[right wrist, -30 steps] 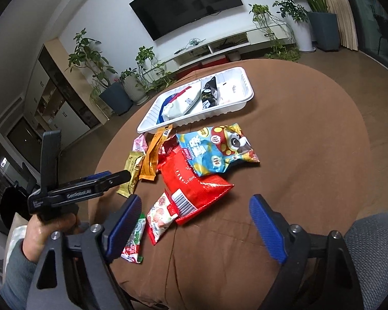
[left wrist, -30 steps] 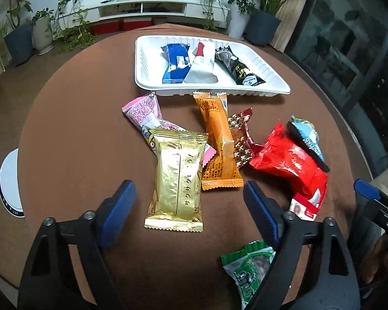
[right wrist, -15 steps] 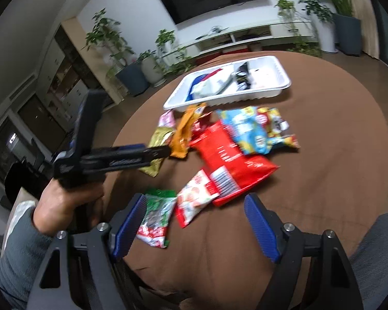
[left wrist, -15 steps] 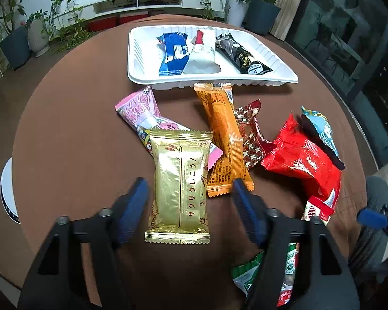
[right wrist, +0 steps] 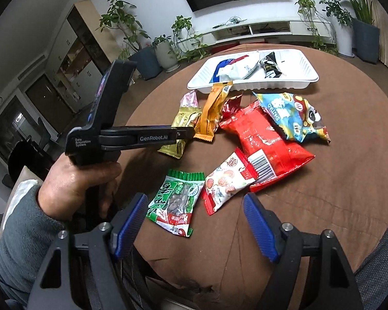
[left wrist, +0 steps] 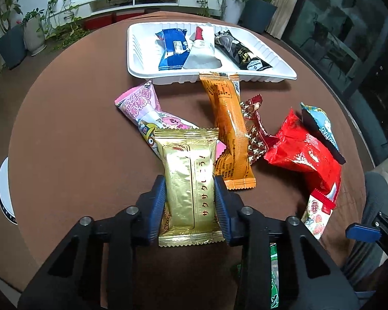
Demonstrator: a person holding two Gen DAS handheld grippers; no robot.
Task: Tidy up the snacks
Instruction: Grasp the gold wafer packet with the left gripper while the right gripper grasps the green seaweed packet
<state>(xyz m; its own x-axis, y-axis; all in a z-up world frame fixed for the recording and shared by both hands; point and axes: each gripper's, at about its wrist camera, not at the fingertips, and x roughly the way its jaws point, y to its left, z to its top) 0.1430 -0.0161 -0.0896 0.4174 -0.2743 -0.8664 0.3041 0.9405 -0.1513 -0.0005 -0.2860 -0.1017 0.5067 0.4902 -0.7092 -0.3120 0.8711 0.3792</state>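
Note:
My left gripper is shut on a gold snack packet, its blue pads pressing the packet's two long sides on the brown table. The packet also shows in the right wrist view, where the left gripper reaches over it. A white tray at the far side holds a blue, a white and a black packet. My right gripper is open and empty, near the table's front edge above a green packet.
Loose snacks lie between me and the tray: a pink packet, an orange bar, a dark red wrapper, a large red bag, a blue bag and a small red-white packet. Plants and a TV stand lie beyond.
My left gripper moved forward and closed from open onto the gold packet. My right gripper swung left, bringing the green packet between its fingers' line of sight.

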